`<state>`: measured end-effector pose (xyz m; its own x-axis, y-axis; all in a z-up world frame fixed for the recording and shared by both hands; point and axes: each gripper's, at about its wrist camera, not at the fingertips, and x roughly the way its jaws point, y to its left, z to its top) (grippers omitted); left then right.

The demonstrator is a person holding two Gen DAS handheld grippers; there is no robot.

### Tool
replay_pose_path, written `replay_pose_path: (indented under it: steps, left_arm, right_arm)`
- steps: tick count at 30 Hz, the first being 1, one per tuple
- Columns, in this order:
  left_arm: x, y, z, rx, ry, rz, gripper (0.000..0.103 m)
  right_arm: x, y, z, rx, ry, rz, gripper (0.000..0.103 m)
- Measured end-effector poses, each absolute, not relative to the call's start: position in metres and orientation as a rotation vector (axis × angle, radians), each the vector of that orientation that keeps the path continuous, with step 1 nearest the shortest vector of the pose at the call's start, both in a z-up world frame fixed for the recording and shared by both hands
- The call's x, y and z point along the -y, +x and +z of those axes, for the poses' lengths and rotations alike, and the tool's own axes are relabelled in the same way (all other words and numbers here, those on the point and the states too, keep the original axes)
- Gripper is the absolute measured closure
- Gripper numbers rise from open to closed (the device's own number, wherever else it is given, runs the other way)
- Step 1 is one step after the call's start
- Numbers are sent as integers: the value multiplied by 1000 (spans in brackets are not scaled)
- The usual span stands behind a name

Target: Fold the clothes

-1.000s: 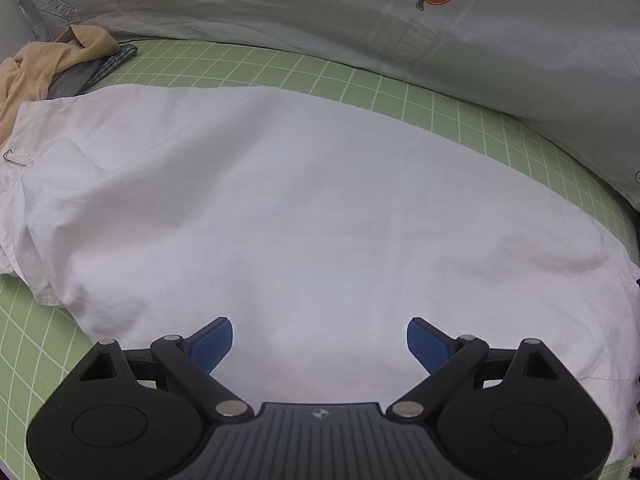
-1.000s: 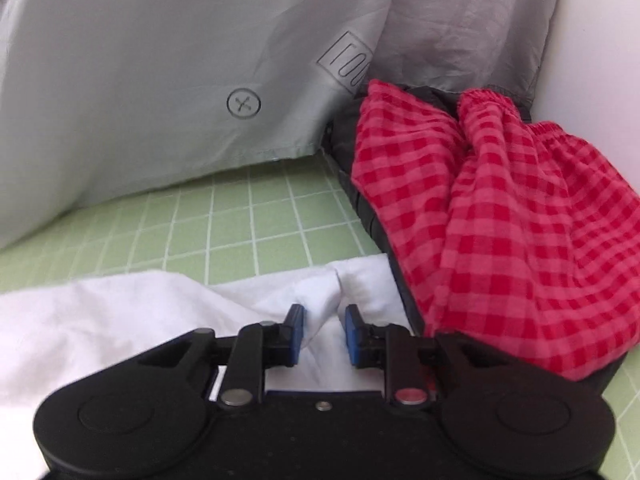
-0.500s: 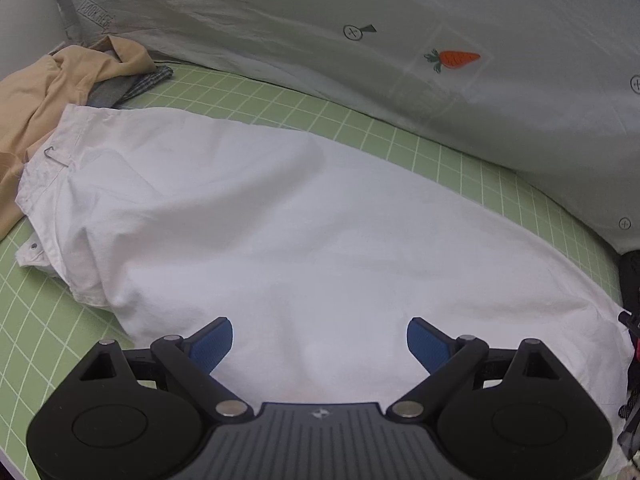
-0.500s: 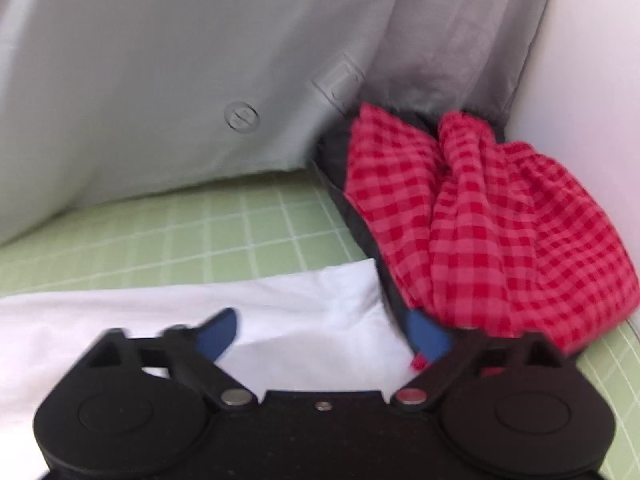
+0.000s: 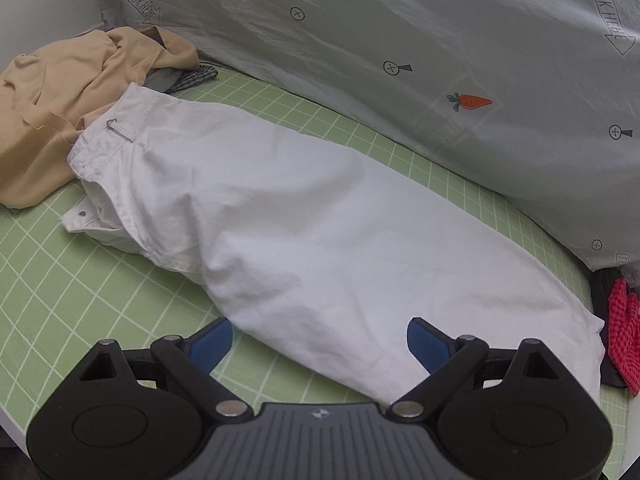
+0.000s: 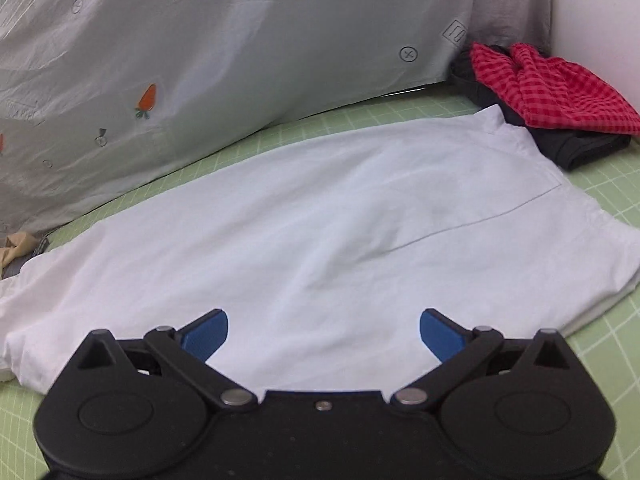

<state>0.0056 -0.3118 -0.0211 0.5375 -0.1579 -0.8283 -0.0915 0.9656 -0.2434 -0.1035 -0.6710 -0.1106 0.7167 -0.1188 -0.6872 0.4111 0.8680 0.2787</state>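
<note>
Trousers (image 5: pixel 328 216), white, laid lengthwise on the green grid mat (image 5: pixel 72 296), legs stacked one on the other, so what remains, by my reckoning, is folding across the length. Waistband with its hook sits at the far left, touching the tan garment (image 5: pixel 56 112) heaped there; hem end reaches the right, just beside the red checked cloth (image 6: pixel 552 88) lying on a dark folded piece (image 6: pixel 576 148).

Left tongs (image 5: pixel 320 340) spread wide, nothing between the blue pads, hanging over the near edge of the leg about midway along. Held off the fabric, I judge, so as not to drag the flattened cloth.

Right tongs (image 6: pixel 324 332) opening, near their widest, nothing between the pads; white cloth lies beneath them but is not pinched. They sit above the lower leg, the hem (image 6: pixel 600 264) well off to the right.

Printed grey sheet (image 5: pixel 440 60) with carrots stands as a backdrop along the far edge of the mat; trousers run near-parallel to it, leaving a strip of mat between.

Next, likely: take hem corners and carry them toward the waistband. Risk: the two layers slipping apart if only the top one is caught.
</note>
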Motion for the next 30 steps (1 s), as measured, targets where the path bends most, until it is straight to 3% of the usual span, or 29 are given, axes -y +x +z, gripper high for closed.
replay_pose_path:
  steps: [11,30]
  left_arm:
    - [208,8,-23,-995,-300,-27,9]
    - [57,129,-92,-1087,-427,61,9]
  right_arm:
    - [580,-96,-105,-729,456,-337,0]
    - [474,-17,-107,-858,357,-403,0]
